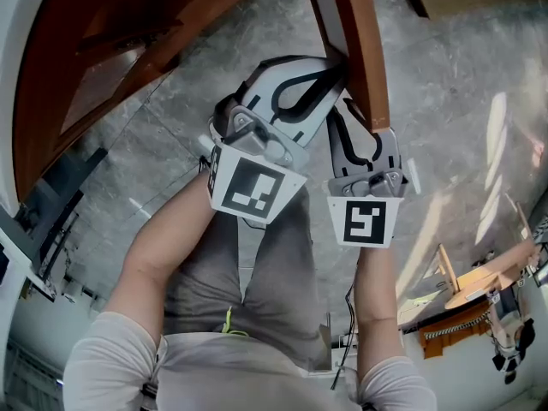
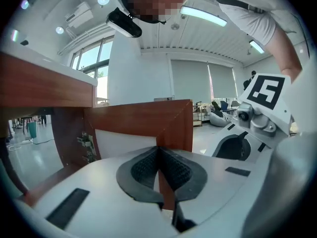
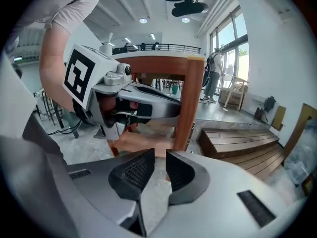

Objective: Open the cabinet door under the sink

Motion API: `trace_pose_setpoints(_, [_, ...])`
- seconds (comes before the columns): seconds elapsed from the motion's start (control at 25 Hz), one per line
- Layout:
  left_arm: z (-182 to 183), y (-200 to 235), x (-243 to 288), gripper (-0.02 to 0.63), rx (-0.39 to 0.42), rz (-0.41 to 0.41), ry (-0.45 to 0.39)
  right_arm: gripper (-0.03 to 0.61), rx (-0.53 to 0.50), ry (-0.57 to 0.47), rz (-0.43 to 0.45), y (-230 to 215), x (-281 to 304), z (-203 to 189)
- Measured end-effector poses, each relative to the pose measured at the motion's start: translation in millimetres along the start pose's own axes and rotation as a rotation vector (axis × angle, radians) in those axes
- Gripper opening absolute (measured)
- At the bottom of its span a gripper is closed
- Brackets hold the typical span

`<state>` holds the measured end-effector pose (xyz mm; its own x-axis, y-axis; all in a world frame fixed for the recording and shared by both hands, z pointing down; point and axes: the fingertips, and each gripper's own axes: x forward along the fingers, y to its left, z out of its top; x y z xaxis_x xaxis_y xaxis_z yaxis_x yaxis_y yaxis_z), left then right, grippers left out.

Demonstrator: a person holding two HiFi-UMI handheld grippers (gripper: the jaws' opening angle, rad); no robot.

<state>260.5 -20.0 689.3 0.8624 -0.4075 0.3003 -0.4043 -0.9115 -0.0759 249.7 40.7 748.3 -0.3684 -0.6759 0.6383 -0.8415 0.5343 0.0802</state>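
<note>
My left gripper [image 2: 159, 151] is pale grey plastic with two black ribbed rubber pads. They are closed on the thin edge of the cabinet door [image 2: 148, 117], and reddish-brown wood shows between them. There is one door: smooth wood veneer, square-cornered, standing open from the cabinet.

Only the left gripper view shows the door's white inner face and a metal hinge [image 2: 85, 144] beyond the jaws to their left.

My right gripper [image 3: 157, 156] has its two pads slightly apart and grips nothing. Grey marbled stone floor [image 3: 154, 195] fills the gap. The door's edge stands just beyond these jaws, a little to their right.

Only the head view shows both grippers together, side by side at that edge. Each carries one white cube with a black square pattern, the left marker cube [image 1: 253, 188] and the right marker cube [image 1: 366, 221].
</note>
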Motion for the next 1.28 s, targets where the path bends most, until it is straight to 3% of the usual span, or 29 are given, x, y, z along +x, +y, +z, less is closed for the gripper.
trace_pose_setpoints(0.8, [12,15,-18,0.006,0.000,0.052,-0.011,0.087,-0.013,-0.033,-0.031,1,-8,18])
trace_pose_setpoints(1.04, [36,31,-35,0.006,-0.008,0.070,-0.021,0.058,-0.024,-0.054,-0.065,-3,-19,52])
trace_pose_setpoints(1.28, [79,51,-66,0.006,0.001,0.091,-0.018,0.034,-0.020,-0.101,-0.014,3,-33,105])
